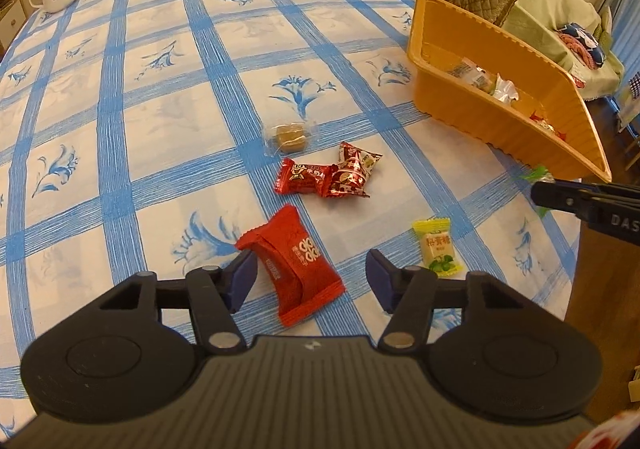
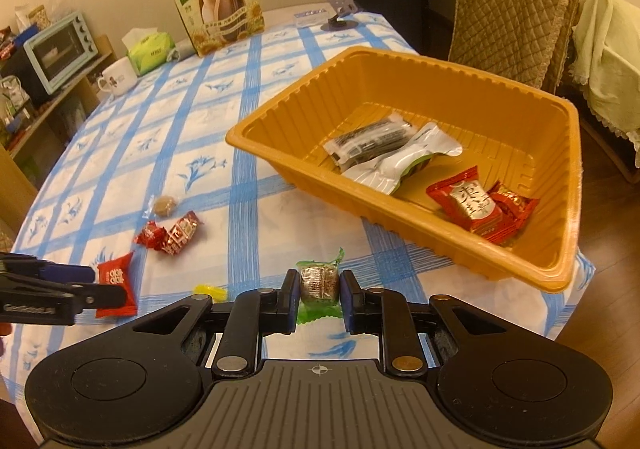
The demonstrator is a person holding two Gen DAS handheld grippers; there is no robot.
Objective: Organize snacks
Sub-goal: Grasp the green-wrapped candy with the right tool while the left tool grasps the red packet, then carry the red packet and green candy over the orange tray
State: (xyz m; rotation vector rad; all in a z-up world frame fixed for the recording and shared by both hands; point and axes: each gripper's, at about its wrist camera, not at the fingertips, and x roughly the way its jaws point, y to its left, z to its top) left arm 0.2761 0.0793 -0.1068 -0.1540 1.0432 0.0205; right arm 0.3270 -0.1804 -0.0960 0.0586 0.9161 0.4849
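The right tool (image 2: 319, 295) clamps a green-wrapped candy (image 2: 319, 281) near the tabletop's (image 2: 280, 201) front edge, beside the orange tray (image 2: 400, 97) holding wrapped snacks.

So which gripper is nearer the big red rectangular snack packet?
Left. The left gripper is open around the big red snack packet; the right gripper, holding a green-wrapped candy, sits off to its right.
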